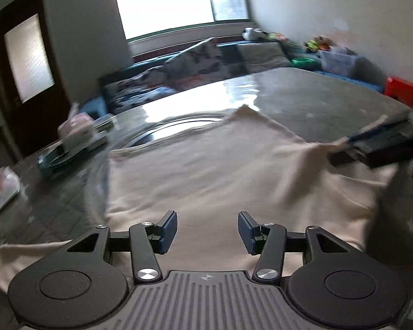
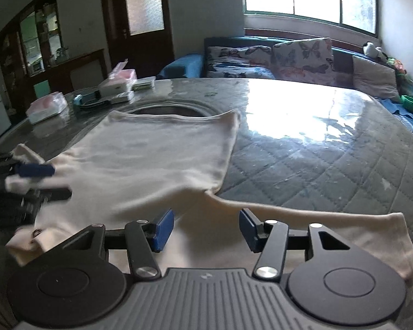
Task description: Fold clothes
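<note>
Left wrist view first: the left gripper [image 1: 208, 231] hangs over the near half of a cream-white, short-sleeved cotton T-shirt [image 1: 206, 165], its 2 blue-padded jaws apart and nothing between them, so it is released. The cloth spreads ahead of and beneath the jaws. One sleeve trails off to the gripper's left, and the far hem ends in a raised corner ahead and to the right. The shirt is blurred here, with a ridge of fabric lifted beside the other gripper's tip at the right edge. Whether that tip touches the ridge cannot be told.

In the right wrist view, the shirt lies mostly flat on the grey-blue quilted table top under clear glossy plastic [image 2: 316, 151], its body ahead and to the left of the right gripper [image 2: 206, 229]. One sleeve runs out to the right, just behind the jaws. These jaws also stand apart with nothing pinched between them — only cloth lies below the gap.

A pink-and-white plastic-wrapped pack [image 2: 45, 107] sits far ahead on the left. A sofa with butterfly-print cushions [image 2: 303, 55] stands beyond the table.
</note>
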{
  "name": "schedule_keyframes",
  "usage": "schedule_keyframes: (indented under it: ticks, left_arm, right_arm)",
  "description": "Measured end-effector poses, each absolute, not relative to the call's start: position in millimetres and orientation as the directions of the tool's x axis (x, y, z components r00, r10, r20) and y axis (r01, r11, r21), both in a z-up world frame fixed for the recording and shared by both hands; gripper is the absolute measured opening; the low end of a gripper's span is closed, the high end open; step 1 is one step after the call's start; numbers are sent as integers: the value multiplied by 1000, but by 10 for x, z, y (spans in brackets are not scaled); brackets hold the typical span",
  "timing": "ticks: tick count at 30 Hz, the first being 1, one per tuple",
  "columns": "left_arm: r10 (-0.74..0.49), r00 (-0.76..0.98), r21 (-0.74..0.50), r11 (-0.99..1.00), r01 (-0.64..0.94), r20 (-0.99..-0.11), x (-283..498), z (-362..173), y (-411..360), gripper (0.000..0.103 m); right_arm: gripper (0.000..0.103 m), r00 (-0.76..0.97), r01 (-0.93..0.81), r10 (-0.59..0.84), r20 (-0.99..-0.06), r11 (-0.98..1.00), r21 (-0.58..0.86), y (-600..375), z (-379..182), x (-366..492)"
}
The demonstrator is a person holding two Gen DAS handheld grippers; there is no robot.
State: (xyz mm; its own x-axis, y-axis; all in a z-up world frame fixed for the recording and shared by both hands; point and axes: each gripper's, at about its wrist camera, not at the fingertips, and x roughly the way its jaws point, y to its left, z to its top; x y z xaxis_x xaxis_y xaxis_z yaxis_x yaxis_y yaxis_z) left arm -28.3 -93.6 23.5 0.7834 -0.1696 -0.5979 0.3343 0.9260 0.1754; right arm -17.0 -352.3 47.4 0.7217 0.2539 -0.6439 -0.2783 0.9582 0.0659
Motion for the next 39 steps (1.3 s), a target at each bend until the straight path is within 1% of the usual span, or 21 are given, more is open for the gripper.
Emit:
schedule_keyframes:
  ticks: [6, 11, 20, 24, 26, 30, 33, 39]
  left_arm:
    - [-226, 754, 189, 887, 421, -616, -391, 135, -1075, 52]
    - [-240, 756, 249, 846, 470, -609, -468, 126, -1137, 52]
    - [-304, 751, 208, 839, 502, -586, -401, 302, -1343, 52]
    - [-350, 727, 201, 809, 552, -590, -424, 261, -1522, 51]
    - [-373, 713, 195, 793, 577, -594, -451, 236, -1603, 51]
    - [-405, 692, 192, 765, 614, -597, -512, 187, -1714, 51]
    - [-413, 685, 203, 750, 630, -600, -540, 158, -1738, 49]
    - [-419, 672, 200, 740, 643, -610, -537, 127, -1732, 49]
  right_arm:
    - [51, 734, -192, 146, -663, 981, 3, -3670, 334, -189]
    - [52, 749, -128, 75, -658, 991, -32, -3955, 316, -256]
    - [52, 756, 13, -11, -655, 1000, -2, -4414, 377, -312]
    - [52, 759, 86, -78, -646, 996, -20, -4585, 387, -400]
    - [52, 756, 131, -104, -646, 991, -6, -4728, 392, -430]
    - [50, 758, 170, -125, -641, 985, 9, -4906, 380, -413]
    - [49, 748, 167, -104, -655, 985, 34, -4989, 329, -349]
    - [48, 767, 158, -97, -634, 987, 40, -5051, 332, -216]
